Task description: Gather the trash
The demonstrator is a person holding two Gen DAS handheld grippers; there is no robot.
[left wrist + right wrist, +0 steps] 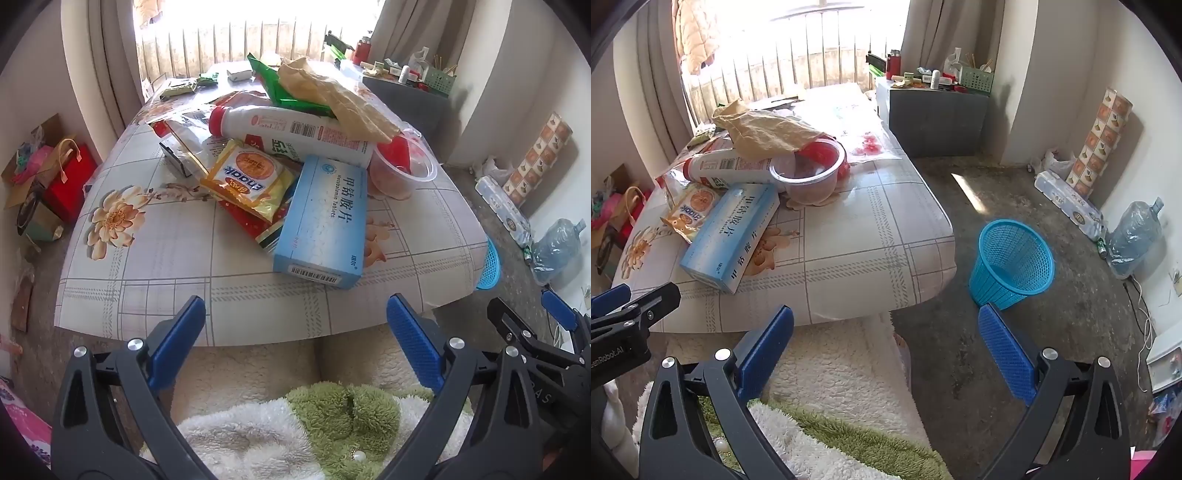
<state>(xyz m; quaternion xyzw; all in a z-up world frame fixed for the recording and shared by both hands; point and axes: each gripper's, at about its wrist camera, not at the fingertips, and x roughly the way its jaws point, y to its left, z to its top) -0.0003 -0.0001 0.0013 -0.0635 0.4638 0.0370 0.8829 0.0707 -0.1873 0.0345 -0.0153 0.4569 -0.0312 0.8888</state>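
both the left gripper [295, 321] and the right gripper [886, 332] were held with fingers spread wide, nothing between them. the trash pile was heaped on the surface [166, 258], a blue medicine box [325, 221] nearest at 12 o'clock. the blue basket [1012, 262] was seen on the floor at 1 o'clock in the right view.
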